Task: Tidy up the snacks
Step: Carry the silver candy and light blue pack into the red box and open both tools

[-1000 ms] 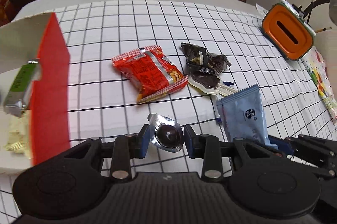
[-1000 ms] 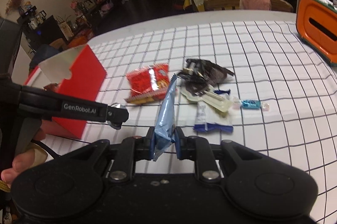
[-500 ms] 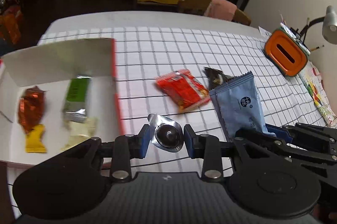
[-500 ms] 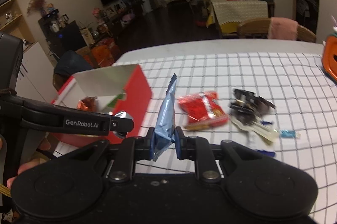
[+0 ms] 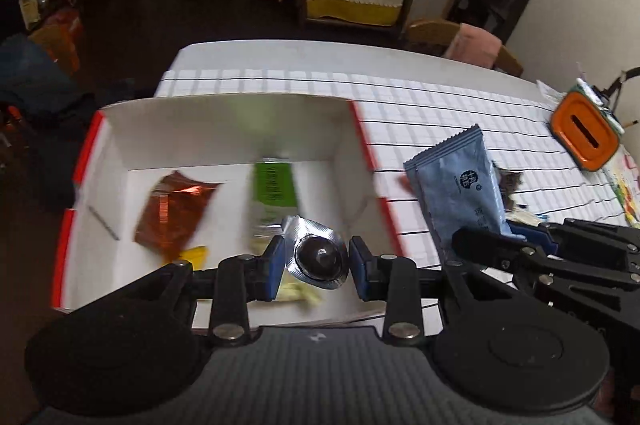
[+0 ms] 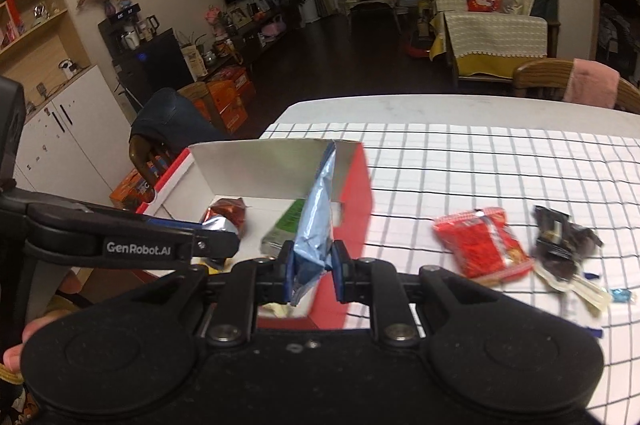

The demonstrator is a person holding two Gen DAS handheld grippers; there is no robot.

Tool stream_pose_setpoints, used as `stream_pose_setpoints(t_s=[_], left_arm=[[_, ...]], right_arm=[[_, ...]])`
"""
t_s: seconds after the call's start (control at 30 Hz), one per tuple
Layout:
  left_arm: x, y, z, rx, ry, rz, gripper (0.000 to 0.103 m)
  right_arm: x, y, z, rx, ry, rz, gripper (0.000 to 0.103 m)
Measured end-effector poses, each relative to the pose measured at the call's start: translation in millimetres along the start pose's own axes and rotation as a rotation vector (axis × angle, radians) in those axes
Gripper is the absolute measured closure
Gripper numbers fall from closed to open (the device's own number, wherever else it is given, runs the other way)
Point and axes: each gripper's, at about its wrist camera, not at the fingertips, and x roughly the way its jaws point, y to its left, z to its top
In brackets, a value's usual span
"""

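Fingers (image 5: 275, 267) pinch foil snack (image 5: 316, 257) above open box (image 5: 224, 129) (rim clear).

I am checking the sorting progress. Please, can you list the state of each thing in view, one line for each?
Left tongs: shut on the foil snack cup, above the box.
Right tongs: shut on the blue packet, upright.
Red box: open, holds an orange-brown packet and a green packet.
Red packet: lying on the tablecloth.
Dark wrappers: lying on the tablecloth, beside the red packet.
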Motion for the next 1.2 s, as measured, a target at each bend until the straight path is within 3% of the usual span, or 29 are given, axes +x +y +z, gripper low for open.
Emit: stream_pose_setpoints(t_s=[0.53, 0.87, 1.2], left_arm=[[36, 99, 6, -0.058, 0.126, 0.106, 0.069], [71, 104, 4, 0.019, 0.205, 0.155, 0.069], [93, 102, 1, 0.049, 0.260, 0.171, 0.068]], right_arm=[[94, 58, 7, -0.029, 0.145, 0.053, 0.086], [138, 75, -2, -0.067, 0.265, 0.046, 0.086], [152, 73, -13, -0.079, 0.327, 0.007, 0.082]])
